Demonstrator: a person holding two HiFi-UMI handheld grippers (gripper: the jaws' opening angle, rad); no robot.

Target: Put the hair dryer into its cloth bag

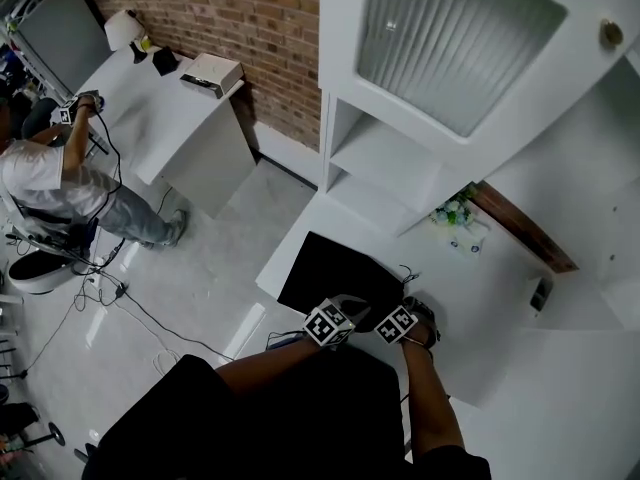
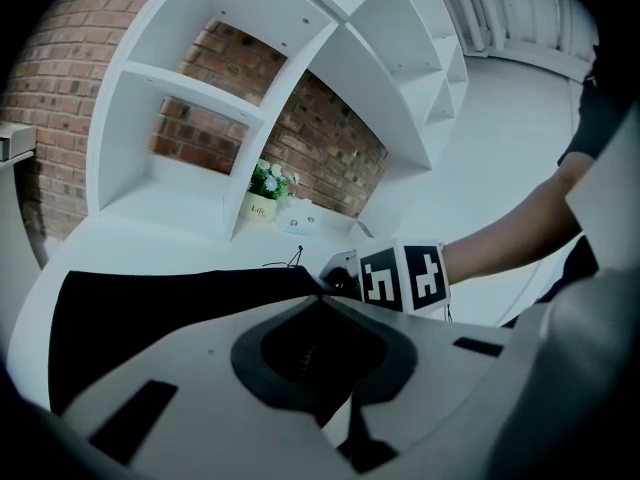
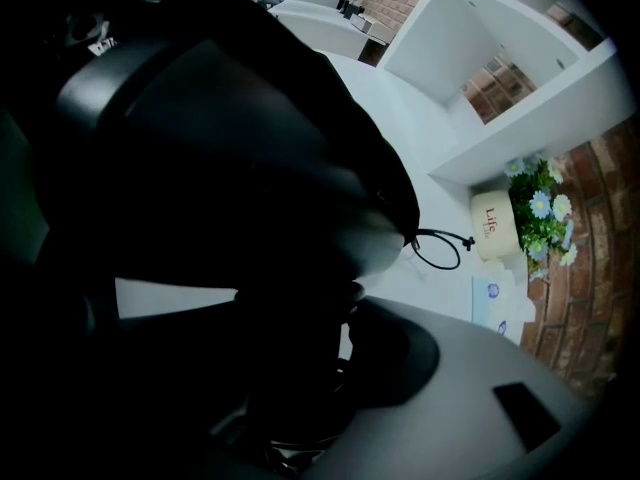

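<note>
The black cloth bag (image 1: 335, 273) lies flat on the white table (image 1: 480, 308). My left gripper (image 1: 348, 306) is at the bag's near edge; in the left gripper view its jaws (image 2: 322, 286) are shut on the bag's rim, with cloth (image 2: 150, 303) stretching off to the left. My right gripper (image 1: 416, 313) points steeply down just to the right, its marker cube (image 2: 405, 276) close by. In the right gripper view the dark hair dryer (image 3: 250, 148) fills the frame, its lower part between the right gripper's (image 3: 295, 318) jaws. A white slit shows beside the right pad. A thin black cord loop (image 3: 440, 250) lies on the table.
A small flower pot (image 1: 455, 213) and a tissue pack (image 1: 468, 238) stand at the table's back against the white shelf unit (image 1: 390, 158). The table's left edge (image 1: 272, 268) drops to the floor. A person (image 1: 50, 178) works at another desk far left, with cables on the floor.
</note>
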